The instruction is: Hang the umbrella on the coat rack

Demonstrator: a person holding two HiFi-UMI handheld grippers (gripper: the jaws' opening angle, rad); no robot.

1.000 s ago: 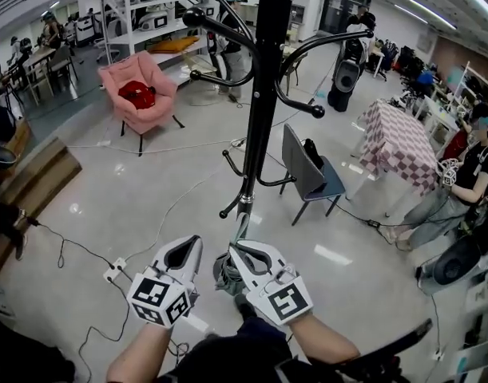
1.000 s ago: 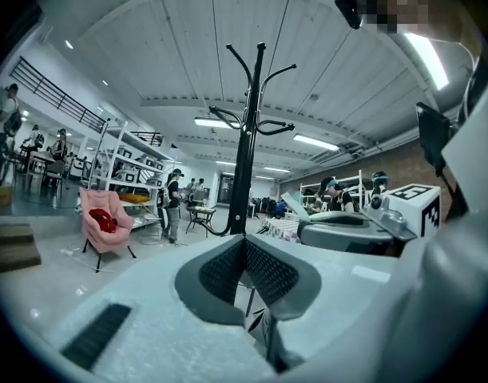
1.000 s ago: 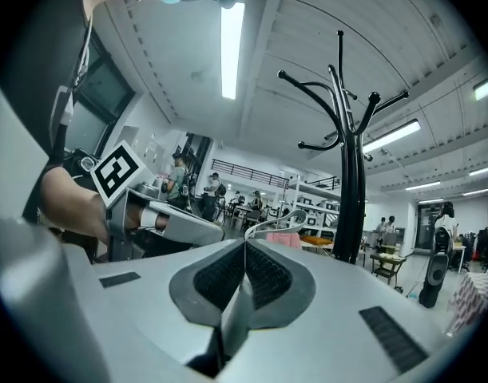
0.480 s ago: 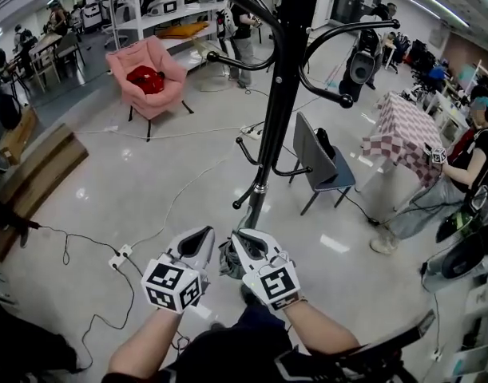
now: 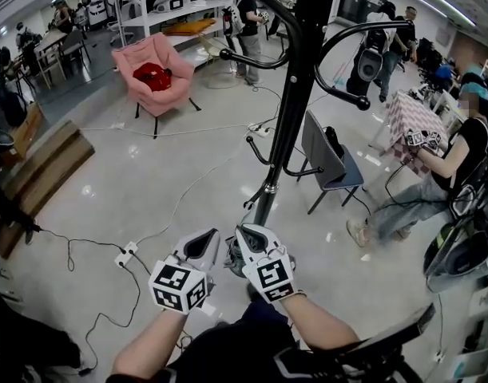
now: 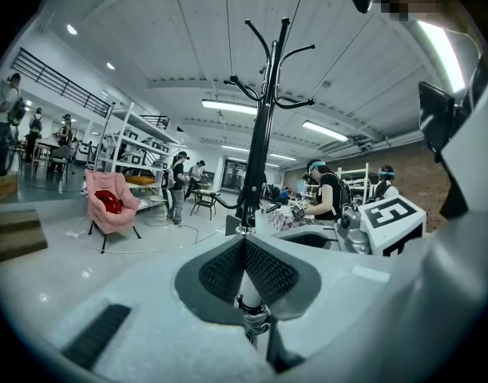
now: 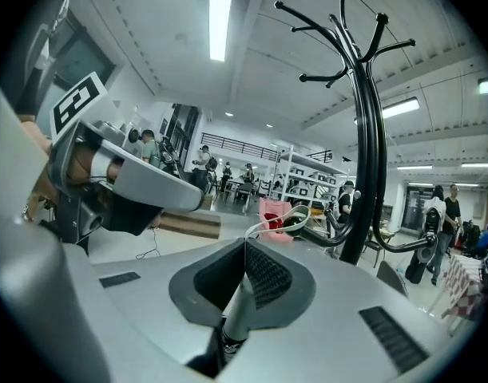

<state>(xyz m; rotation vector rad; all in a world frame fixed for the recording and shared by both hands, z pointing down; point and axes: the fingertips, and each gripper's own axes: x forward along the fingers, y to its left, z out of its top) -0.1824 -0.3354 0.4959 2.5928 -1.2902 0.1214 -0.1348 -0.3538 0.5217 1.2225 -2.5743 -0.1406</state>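
The black coat rack (image 5: 294, 102) stands straight ahead, its curved hooks spreading overhead; it also rises in the left gripper view (image 6: 261, 134) and the right gripper view (image 7: 370, 174). A folded grey umbrella (image 5: 235, 255) hangs low between my two grippers, near the rack's base. My left gripper (image 5: 200, 247) is shut, with a pale part of the umbrella (image 6: 252, 313) pinched between its pads (image 6: 220, 271). My right gripper (image 5: 247, 241) is shut on the umbrella's grey shaft (image 7: 237, 309). A white strap loop (image 7: 288, 214) sticks out past its tips toward the rack.
A pink armchair (image 5: 159, 76) stands far left, a blue-grey chair (image 5: 329, 160) just right of the rack. Cables and a power strip (image 5: 125, 254) lie on the floor at left. A seated person (image 5: 435, 174) and a checkered table (image 5: 410, 116) are at right, wooden steps (image 5: 42, 166) at left.
The view has closed in on the coat rack. Both grippers with the umbrella have shifted a little right and forward toward its base. Both stay shut.
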